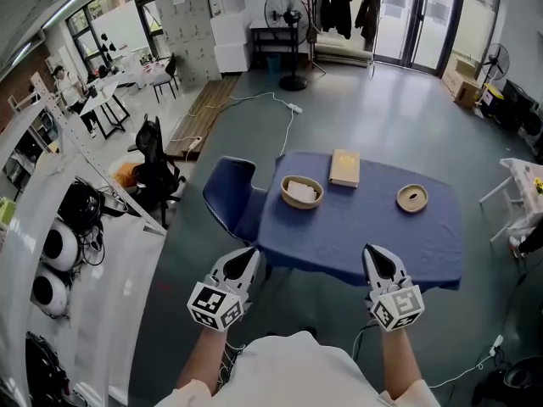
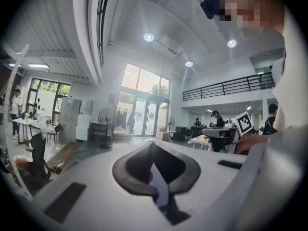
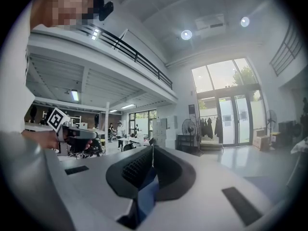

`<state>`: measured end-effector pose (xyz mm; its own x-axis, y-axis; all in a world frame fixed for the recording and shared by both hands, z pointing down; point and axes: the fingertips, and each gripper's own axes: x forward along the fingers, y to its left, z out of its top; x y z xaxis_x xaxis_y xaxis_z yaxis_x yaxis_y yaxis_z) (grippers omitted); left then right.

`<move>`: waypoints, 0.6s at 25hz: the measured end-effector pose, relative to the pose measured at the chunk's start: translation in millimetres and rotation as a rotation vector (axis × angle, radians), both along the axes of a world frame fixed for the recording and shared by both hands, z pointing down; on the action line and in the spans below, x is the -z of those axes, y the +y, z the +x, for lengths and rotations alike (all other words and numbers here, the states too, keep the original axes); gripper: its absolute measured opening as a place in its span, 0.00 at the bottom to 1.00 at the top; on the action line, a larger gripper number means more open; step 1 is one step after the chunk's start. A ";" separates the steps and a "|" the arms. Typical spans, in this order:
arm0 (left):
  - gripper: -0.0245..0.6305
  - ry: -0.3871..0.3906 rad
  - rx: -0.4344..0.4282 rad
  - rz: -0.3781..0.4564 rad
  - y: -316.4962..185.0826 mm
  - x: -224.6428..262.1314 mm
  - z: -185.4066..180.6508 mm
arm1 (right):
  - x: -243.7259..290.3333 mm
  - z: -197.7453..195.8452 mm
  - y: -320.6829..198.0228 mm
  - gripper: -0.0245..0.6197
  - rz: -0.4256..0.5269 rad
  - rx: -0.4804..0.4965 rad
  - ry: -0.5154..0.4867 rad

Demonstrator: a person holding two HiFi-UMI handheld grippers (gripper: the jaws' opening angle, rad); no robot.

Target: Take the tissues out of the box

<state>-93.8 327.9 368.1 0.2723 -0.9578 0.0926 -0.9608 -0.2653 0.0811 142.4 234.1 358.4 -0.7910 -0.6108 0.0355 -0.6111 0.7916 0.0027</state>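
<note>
Since the task looks unstarted, left gripper (image 1: 251, 252) and right gripper (image 1: 372, 250) hang clenched and empty before the table (image 1: 365, 231), likely poised to reach its far box (image 1: 344, 168).

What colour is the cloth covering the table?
Plain deep blue. The tablecloth shows best in the head view.

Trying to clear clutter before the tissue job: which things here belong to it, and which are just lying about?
For the job: tissue box; left tongs and right tongs, both shut and empty; blue table.
Lying about, seemingly: basket; round wooden dish; blue chair; floor fan.
</note>
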 end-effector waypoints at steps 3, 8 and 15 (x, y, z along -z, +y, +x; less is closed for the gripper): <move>0.05 -0.004 0.002 -0.010 -3.4 -4.0 9.7 | -4.0 6.6 -5.0 0.09 -0.010 0.009 0.000; 0.05 -0.006 0.017 -0.006 -4.8 -8.1 16.4 | -12.2 10.5 -9.4 0.09 -0.018 0.030 0.006; 0.14 0.003 0.038 -0.010 -13.0 -14.3 35.2 | -21.8 29.0 -22.1 0.09 -0.037 0.044 0.006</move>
<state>-58.6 314.9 382.5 0.2357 -0.9665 0.1018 -0.9700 -0.2275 0.0862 171.3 212.0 380.2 -0.8169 -0.5734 0.0625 -0.5756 0.8174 -0.0238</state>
